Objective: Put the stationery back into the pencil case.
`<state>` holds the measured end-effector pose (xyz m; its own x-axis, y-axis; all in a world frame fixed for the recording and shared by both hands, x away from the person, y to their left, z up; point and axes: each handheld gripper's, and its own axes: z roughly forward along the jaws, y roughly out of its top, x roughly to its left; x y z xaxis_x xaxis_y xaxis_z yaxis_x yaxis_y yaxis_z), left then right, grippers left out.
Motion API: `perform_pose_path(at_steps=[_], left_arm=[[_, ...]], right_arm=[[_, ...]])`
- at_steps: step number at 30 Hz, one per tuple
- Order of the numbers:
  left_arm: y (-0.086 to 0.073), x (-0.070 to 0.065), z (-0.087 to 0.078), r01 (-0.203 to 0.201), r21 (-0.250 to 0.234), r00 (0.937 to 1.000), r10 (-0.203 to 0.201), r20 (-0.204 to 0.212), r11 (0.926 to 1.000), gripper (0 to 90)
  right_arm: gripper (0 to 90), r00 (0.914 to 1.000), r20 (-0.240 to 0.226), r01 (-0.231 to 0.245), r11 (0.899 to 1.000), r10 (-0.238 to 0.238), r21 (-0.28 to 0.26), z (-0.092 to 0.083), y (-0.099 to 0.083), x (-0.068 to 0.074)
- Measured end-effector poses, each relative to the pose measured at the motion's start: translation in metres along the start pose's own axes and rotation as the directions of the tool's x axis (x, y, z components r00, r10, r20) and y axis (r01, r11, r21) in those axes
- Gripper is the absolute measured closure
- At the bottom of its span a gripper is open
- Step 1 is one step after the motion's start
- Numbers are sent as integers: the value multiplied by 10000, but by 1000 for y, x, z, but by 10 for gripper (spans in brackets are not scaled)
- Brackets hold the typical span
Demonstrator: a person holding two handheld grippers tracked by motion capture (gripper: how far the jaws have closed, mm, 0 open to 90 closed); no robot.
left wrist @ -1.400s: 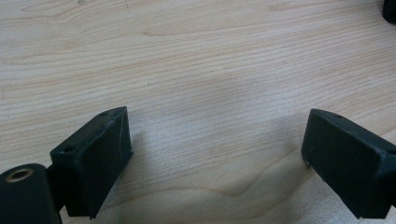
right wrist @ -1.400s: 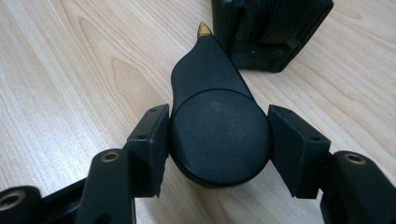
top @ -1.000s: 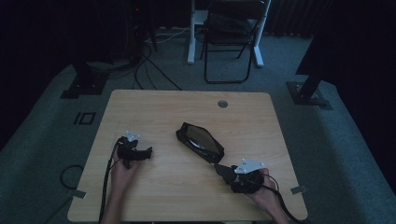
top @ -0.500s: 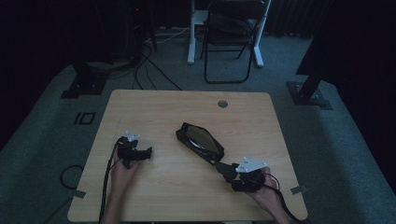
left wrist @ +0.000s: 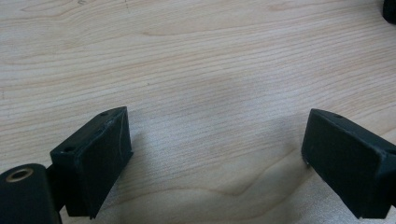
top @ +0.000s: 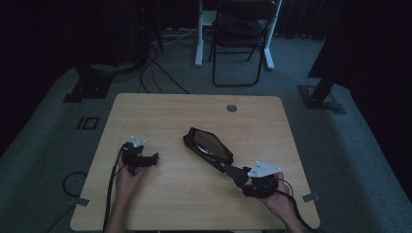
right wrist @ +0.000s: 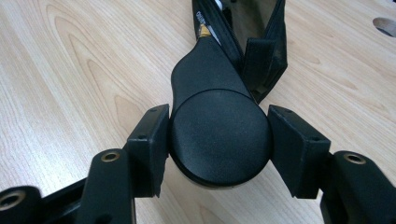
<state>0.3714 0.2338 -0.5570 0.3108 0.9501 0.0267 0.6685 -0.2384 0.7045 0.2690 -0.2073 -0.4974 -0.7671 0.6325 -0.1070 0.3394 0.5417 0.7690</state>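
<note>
Wood grain lies bare under our left gripper point(top: 154, 158), which rests on the left part of the table point(top: 160, 109) with its jaws spread wide and nothing between them; in the left gripper view the two fingers point(left wrist: 95, 158) stand well apart over plain board. Moving right, the open black pouch point(top: 208, 145) lies near the table's middle, tilted, its mouth gaping toward us. Further right, our right gripper point(right wrist: 217, 144) is clamped on the round black end of a dark object point(right wrist: 219, 135) whose narrower neck runs into the pouch mouth; the jaws press on both sides of that disc. We judge the step in hand to be drawing this object out of the pouch, or seating it in; we cannot tell which. The next move calls for a straight pull or push along the pouch's long line, perhaps with our left gripper pinning the fabric. Free board lies behind the right hand point(top: 277, 201), but the near edge is close.
</note>
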Motion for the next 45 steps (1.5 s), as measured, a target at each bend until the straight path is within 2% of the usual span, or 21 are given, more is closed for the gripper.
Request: perform_pose_path(at_steps=[45], left_arm=[[0,0,0,2,-3,10000,-2,-1,10000,85]], right_arm=[[417,9992,328,254,9980,-235,-587,-12,24,-7]])
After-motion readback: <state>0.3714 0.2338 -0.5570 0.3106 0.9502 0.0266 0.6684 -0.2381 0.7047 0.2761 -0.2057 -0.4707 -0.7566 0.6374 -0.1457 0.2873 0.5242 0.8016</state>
